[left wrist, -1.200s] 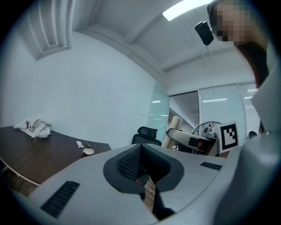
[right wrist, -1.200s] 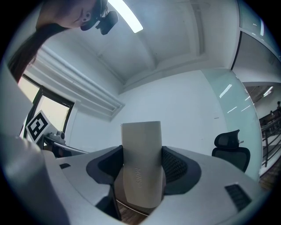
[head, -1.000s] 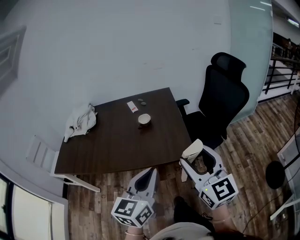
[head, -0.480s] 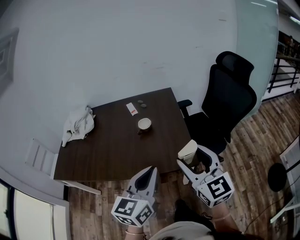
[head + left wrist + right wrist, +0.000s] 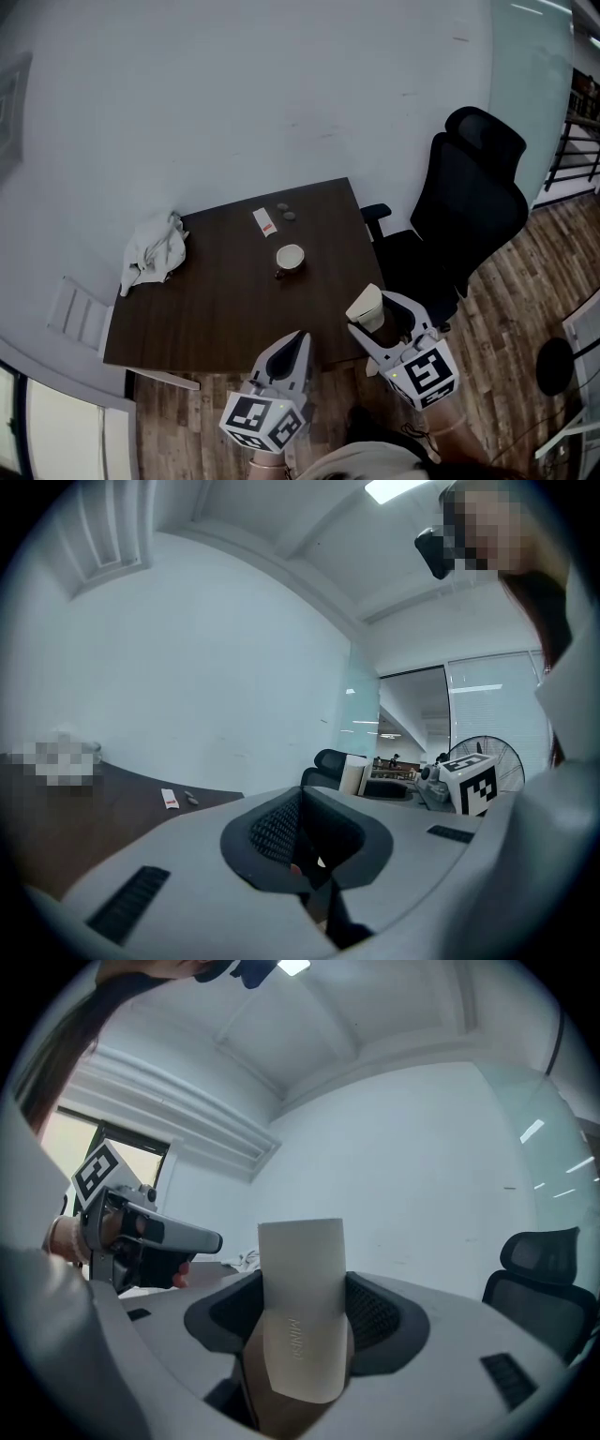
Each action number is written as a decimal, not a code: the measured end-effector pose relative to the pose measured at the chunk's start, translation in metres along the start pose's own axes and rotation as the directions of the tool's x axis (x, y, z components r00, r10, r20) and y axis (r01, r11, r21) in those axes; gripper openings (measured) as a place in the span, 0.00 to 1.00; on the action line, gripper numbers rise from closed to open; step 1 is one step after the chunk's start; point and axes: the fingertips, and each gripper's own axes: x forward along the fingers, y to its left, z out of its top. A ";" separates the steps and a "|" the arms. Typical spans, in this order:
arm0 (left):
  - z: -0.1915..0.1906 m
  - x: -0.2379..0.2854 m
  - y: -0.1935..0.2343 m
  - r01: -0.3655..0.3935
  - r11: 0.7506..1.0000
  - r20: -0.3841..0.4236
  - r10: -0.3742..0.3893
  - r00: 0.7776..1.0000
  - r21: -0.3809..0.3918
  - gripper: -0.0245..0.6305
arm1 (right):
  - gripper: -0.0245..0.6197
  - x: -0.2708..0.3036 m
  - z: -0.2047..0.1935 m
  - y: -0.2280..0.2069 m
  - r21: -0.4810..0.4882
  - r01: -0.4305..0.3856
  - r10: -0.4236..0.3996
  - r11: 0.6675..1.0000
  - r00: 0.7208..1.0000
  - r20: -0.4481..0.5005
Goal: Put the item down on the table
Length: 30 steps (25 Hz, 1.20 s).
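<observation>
Two grippers point(image 5: 299, 339) point(image 5: 379, 322); one each: white pack point(image 5: 365, 304), table point(image 5: 216, 300), chair point(image 5: 469, 206), cup point(image 5: 289, 256), cloth point(image 5: 150, 248)

Your left gripper point(image 5: 298, 339) and right gripper point(image 5: 378, 317) are built alike: smooth pale grey shells that taper forward. Black, finely ribbed pads line the inner faces of the jaws, and short dark slotted grilles sit on the flanks. At the back of each sits a white marker cube point(image 5: 263, 422), its faces printed with bold black square patterns. You wear what seems to be a pale, cream-white top point(image 5: 361, 464), though only its edge shows in the head view.
</observation>
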 end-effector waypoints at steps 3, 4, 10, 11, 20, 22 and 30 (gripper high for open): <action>0.003 0.014 0.007 -0.011 1.000 0.004 0.011 1.000 0.002 0.07 | 0.47 0.015 -0.009 -0.007 -0.011 -0.027 0.027 1.000 0.999 -0.022; 0.004 0.018 0.009 -0.016 1.000 0.007 0.016 1.000 0.003 0.07 | 0.47 0.020 -0.013 -0.007 -0.017 -0.041 0.041 0.999 0.999 -0.031; 0.003 0.029 0.020 -0.053 0.998 0.006 0.053 0.999 0.015 0.07 | 0.47 0.040 -0.036 -0.007 -0.029 -0.114 0.111 0.993 0.989 -0.098; 0.002 0.030 0.022 -0.060 0.998 0.005 0.060 0.998 0.015 0.07 | 0.47 0.044 -0.040 -0.007 -0.035 -0.125 0.121 0.992 0.987 -0.110; 0.006 0.035 0.037 -0.068 0.998 0.001 0.068 0.998 0.016 0.07 | 0.47 0.073 -0.074 -0.002 -0.083 -0.183 0.163 0.980 0.964 -0.208; 0.008 0.037 0.042 -0.061 0.998 0.002 0.061 0.998 0.015 0.07 | 0.47 0.080 -0.083 -0.002 -0.088 -0.187 0.162 0.978 0.959 -0.232; 0.012 0.045 0.066 -0.029 1.000 -0.023 0.029 0.999 0.010 0.07 | 0.47 0.105 -0.116 -0.003 -0.127 -0.200 0.146 0.972 0.928 -0.344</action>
